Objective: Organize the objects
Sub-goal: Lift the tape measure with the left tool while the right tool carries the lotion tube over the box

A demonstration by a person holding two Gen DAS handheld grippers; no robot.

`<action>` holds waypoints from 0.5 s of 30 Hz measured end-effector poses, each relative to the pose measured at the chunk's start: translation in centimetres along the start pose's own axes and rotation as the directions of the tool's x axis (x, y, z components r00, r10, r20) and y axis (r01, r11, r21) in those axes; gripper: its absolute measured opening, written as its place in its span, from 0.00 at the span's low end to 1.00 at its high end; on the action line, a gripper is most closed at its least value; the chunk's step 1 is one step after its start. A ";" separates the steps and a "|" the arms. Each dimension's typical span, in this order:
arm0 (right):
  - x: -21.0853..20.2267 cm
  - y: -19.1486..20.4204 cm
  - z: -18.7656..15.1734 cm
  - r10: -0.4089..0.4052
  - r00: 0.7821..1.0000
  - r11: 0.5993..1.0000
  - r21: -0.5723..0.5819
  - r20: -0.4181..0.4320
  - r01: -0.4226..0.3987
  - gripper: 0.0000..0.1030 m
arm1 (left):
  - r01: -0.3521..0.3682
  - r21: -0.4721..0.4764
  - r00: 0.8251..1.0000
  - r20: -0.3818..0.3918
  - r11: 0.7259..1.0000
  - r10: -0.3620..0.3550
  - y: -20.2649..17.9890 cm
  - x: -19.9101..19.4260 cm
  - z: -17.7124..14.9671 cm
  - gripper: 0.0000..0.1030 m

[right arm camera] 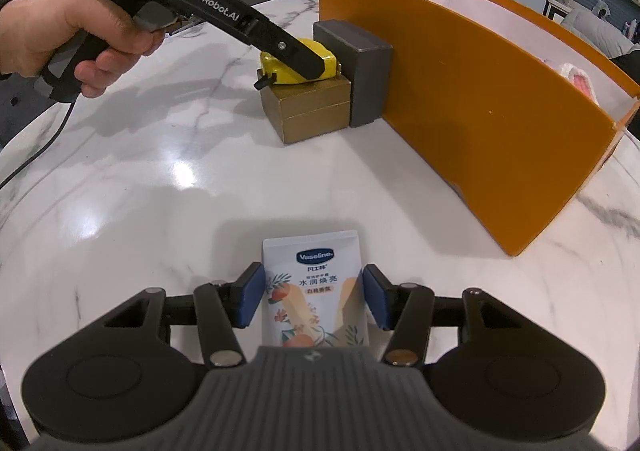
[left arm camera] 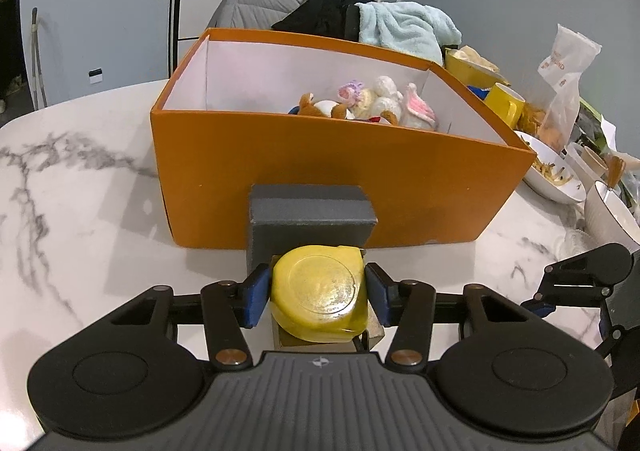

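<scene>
Your left tool (left arm camera: 318, 293) pinches the yellow tape measure (left arm camera: 318, 291) atop a gold box (right arm camera: 306, 111), low in the frame's centre, directly before the orange box (left arm camera: 320, 179). Your right tool (right arm camera: 314, 297) brackets the lotion tube (right arm camera: 314, 291) lying on the desk (right arm camera: 160, 179), long axis pointing away; contact unclear.

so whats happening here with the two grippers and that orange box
A person is tidying small items on a marble table with a gripper in each hand. The left gripper is shut on a yellow tape measure that sits on a gold box, beside a grey box against the orange box. The right gripper straddles a Vaseline tube lying on the table. Plush toys are already in the orange box.
</scene>
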State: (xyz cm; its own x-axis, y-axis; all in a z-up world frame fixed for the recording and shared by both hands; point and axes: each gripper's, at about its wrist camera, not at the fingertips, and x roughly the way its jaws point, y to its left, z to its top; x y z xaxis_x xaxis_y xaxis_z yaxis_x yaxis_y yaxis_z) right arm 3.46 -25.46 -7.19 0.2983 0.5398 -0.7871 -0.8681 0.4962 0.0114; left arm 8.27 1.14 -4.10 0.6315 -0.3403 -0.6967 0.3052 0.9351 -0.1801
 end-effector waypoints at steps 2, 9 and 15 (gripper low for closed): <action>0.1 0.0 0.1 -0.003 1.000 1.000 0.010 -0.006 0.003 0.54 | -0.006 0.000 1.000 -0.002 1.000 0.006 0.0 -0.1 0.0 0.58; -0.1 -0.2 0.3 -0.020 0.999 0.999 0.034 -0.035 0.021 0.53 | 0.002 -0.008 1.000 0.010 1.000 -0.002 0.1 -0.7 0.3 0.58; -0.4 -0.3 0.7 -0.044 0.999 0.998 0.050 -0.030 0.046 0.53 | 0.002 0.001 1.000 0.018 1.000 -0.002 -0.2 -1.2 0.4 0.58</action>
State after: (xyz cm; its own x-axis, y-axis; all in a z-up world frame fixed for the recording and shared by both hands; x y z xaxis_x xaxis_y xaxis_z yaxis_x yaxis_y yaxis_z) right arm 3.92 -25.37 -6.41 0.3245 0.4967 -0.8050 -0.8328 0.5536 0.0059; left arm 7.73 1.35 -3.00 0.6439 -0.3438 -0.6835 0.3074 0.9343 -0.1804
